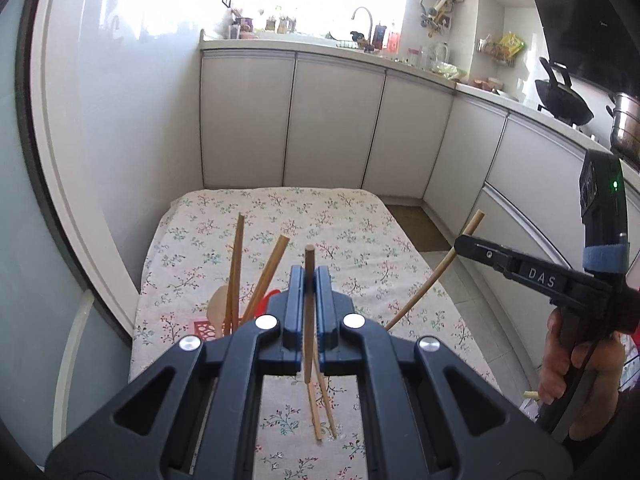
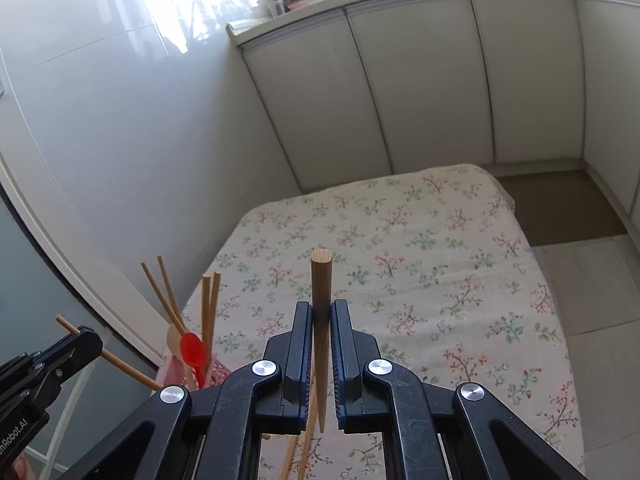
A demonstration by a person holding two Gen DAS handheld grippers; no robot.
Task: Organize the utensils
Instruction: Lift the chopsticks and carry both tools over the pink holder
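Right wrist view: chopstick [image 2: 321, 320] upright between right gripper [image 2: 321, 312] jaws

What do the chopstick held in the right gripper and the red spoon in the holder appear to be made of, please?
The chopstick in the right gripper looks like bamboo or light wood, unvarnished and matte: its cut end shows fine speckled grain and an even tan colour. The red spoon looks like plastic: a uniform saturated red that glows slightly translucent in the light, though glazed material cannot be ruled out.
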